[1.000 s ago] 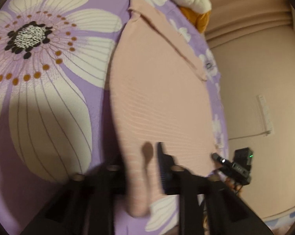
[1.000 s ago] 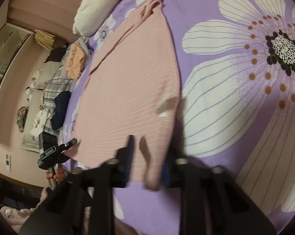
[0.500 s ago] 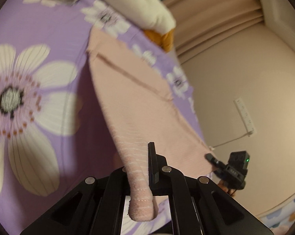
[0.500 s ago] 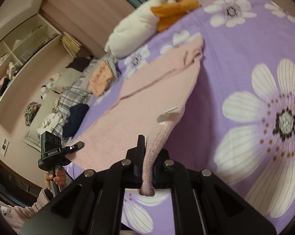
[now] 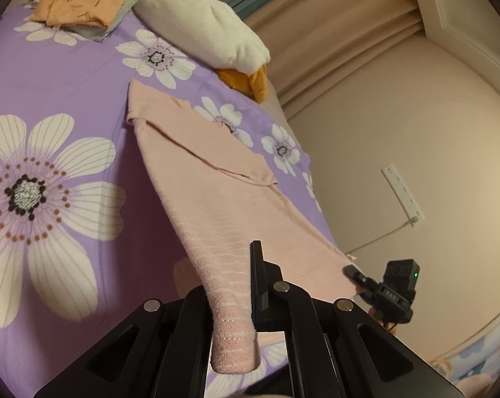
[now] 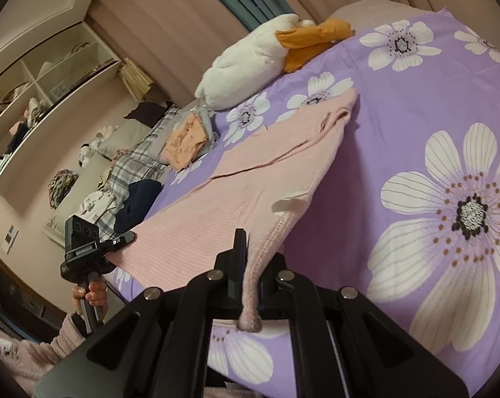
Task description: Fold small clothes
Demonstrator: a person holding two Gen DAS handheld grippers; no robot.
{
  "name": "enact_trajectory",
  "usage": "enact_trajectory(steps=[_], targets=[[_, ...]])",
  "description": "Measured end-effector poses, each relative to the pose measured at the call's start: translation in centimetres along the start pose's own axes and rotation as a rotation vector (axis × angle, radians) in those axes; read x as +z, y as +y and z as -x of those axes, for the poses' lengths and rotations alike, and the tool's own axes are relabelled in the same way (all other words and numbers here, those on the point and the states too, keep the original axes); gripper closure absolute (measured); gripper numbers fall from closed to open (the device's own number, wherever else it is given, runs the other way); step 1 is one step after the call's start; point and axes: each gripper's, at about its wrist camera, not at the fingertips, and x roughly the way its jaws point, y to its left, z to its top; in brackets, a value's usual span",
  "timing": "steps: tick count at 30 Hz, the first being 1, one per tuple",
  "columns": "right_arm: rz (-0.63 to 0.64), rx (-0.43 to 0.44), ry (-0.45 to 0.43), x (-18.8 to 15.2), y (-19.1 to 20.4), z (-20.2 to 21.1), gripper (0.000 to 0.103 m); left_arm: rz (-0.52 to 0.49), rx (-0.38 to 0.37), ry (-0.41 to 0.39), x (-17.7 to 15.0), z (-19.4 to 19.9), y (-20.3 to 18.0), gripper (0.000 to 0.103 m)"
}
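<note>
A pink knit garment [image 5: 213, 179] lies stretched over the purple flowered bedspread [image 5: 51, 106], its near hem lifted off the bed. My left gripper [image 5: 233, 285] is shut on one near corner of the hem. My right gripper [image 6: 253, 265] is shut on the other near corner of the garment [image 6: 250, 179]. Each gripper shows in the other's view: the right one [image 5: 382, 290] at the garment's right corner, the left one [image 6: 94, 242] at its left corner. The far end with its folded sleeve rests on the bed.
A white plush goose [image 5: 203, 30] with an orange beak lies at the head of the bed. A stack of folded orange and grey clothes [image 5: 81, 3] sits beside it. A sofa with plaid and dark clothes [image 6: 130, 179] stands off the bed's side.
Both grippers closed on the hem corners and raised them off the bed, tilting up so the headboard and room came into view.
</note>
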Motion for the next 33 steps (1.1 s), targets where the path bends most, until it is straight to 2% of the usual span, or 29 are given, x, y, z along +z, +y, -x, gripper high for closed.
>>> enact_trajectory(steps=[6, 12, 17, 21, 24, 26, 33], targets=[[0.082, 0.014, 0.035, -1.4, 2.6, 3.2, 0.097, -0.026, 0.001, 0.015, -1.7, 2.7, -1.6, 0.103], [0.224, 0.050, 0.067, -2.3, 6.4, 6.8, 0.097, -0.072, -0.010, 0.046, -3.5, 5.4, -4.0, 0.103], [0.300, 0.053, 0.063, -1.1, 7.8, 7.1, 0.097, -0.074, -0.039, 0.016, -2.7, 6.5, -5.0, 0.103], [0.259, 0.032, 0.025, 1.4, 6.5, 5.2, 0.095, -0.054, -0.042, -0.025, -0.5, 5.6, -4.0, 0.103], [0.180, -0.022, 0.016, 3.6, 4.2, 2.9, 0.095, -0.031, 0.017, -0.042, 1.7, 3.7, -2.6, 0.103], [0.134, -0.030, 0.008, 4.8, 2.8, 1.5, 0.095, -0.007, 0.026, -0.048, 3.0, 2.2, -1.4, 0.103], [0.056, -0.041, -0.004, 8.1, 0.2, -3.0, 0.096, 0.067, 0.055, -0.023, 7.4, -2.7, 1.8, 0.103]])
